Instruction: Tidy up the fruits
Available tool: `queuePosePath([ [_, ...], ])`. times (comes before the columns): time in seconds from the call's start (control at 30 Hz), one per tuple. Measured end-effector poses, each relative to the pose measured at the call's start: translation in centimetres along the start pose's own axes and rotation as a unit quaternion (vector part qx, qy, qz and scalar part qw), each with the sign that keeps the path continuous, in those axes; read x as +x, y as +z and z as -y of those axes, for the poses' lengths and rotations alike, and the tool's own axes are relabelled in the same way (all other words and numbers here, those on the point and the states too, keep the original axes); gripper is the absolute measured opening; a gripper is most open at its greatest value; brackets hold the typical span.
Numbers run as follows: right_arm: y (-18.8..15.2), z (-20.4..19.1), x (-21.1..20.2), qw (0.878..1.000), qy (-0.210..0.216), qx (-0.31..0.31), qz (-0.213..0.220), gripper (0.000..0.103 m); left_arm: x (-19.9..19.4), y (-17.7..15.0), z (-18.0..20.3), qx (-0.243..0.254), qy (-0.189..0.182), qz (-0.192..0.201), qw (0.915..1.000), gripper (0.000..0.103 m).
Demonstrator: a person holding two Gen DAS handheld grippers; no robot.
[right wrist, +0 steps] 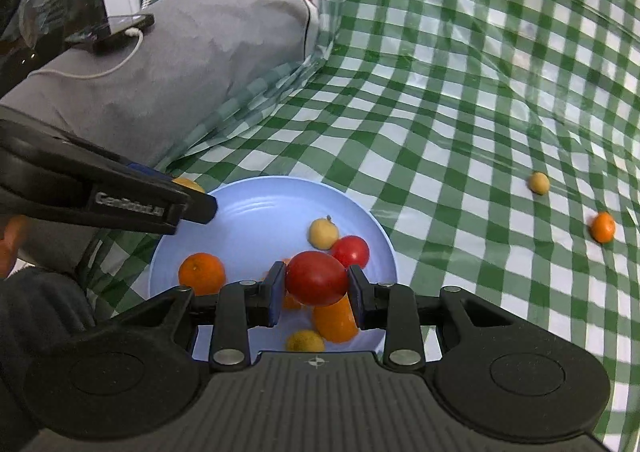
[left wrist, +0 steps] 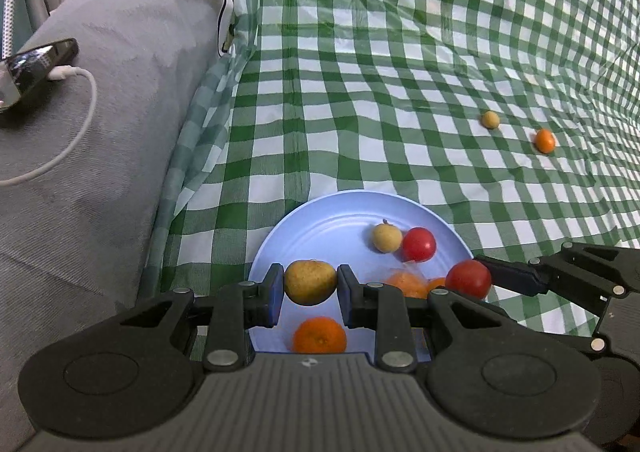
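Red tomato [right wrist: 317,278] pinched in right gripper [right wrist: 317,284], smooth, glossy

Blue plate [left wrist: 320,212] near rim is hiding behind left tool [left wrist: 310,284]; orange fruits [left wrist: 408,284] on plate are sitting partly behind its finger. Phone [left wrist: 36,72], left of plate, is getting cut by frame edge.

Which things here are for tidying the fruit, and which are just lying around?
For the job:
- blue plate with fruit on it
- yellow fruit in the left hand-held gripper
- red fruit in the right hand-held gripper
- small yellow fruit and small orange fruit loose on the checked cloth

Just lying about:
- phone
- white cable
- grey cushion
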State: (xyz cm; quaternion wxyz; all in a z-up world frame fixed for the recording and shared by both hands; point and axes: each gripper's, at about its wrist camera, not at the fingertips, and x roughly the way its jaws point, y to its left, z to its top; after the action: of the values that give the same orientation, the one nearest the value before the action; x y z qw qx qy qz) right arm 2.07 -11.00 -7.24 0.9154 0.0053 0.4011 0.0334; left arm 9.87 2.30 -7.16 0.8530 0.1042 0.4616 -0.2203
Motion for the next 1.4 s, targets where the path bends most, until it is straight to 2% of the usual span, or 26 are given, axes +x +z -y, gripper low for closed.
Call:
queuePosePath([
  [0.1,0.3,-0.2,0.9,1.000,0.007,-0.008,-0.003,0.034,0.8,0.3,0.0,0.007,-0.004,-0.009,0.9999,0.032],
  [0.17,0.5,-0.4,1.5,1.000,0.015,-0.018,-0.007,0.035,1.1,0.5,-0.1,0.007,-0.009,-0.016,0.9998,0.043],
  [0.2,0.6,-0.6,1.7,1.000,0.017,-0.023,-0.009,0.036,1.0,0.6,-0.2,0.004,-0.009,-0.012,0.9999,0.059],
  [0.23,0.7,-0.7,1.7,0.999,0.015,-0.027,-0.010,0.044,0.8,0.6,-0.2,0.002,-0.007,-0.007,0.9999,0.079],
  [0.27,0.8,-0.8,1.5,0.999,0.013,-0.029,-0.008,0.057,0.4,0.6,-0.2,0.000,-0.002,0.001,1.0000,0.088],
  [0.3,0.8,-0.8,1.1,0.999,0.013,-0.029,-0.005,0.064,-0.3,0.5,-0.1,0.000,0.004,0.013,0.9999,0.097],
  [0.33,0.8,-0.9,0.6,1.000,0.011,-0.029,-0.001,0.075,-1.0,0.3,0.0,0.003,0.009,0.021,0.9997,0.103],
  [0.37,0.7,-0.9,0.0,1.000,0.009,-0.029,0.001,0.082,-1.6,0.1,0.1,0.007,0.014,0.026,0.9995,0.102],
  [0.47,-0.1,-0.8,-2.0,1.000,0.006,-0.027,-0.001,0.090,-3.6,-1.0,0.4,0.013,0.017,0.018,0.9996,0.102],
  [0.67,-2.6,-0.8,-6.4,1.000,-0.006,0.014,-0.018,0.098,-8.0,-4.6,1.7,0.018,0.042,0.004,0.9989,0.102],
  [0.9,-4.8,-2.8,-11.6,1.000,-0.008,0.005,0.004,0.101,-12.3,-7.0,2.8,0.007,0.053,0.016,0.9985,0.102],
  [1.4,-6.9,-3.6,-18.3,0.996,-0.053,0.015,0.069,0.102,-18.3,-8.0,4.8,0.011,0.053,0.087,0.9947,0.102],
])
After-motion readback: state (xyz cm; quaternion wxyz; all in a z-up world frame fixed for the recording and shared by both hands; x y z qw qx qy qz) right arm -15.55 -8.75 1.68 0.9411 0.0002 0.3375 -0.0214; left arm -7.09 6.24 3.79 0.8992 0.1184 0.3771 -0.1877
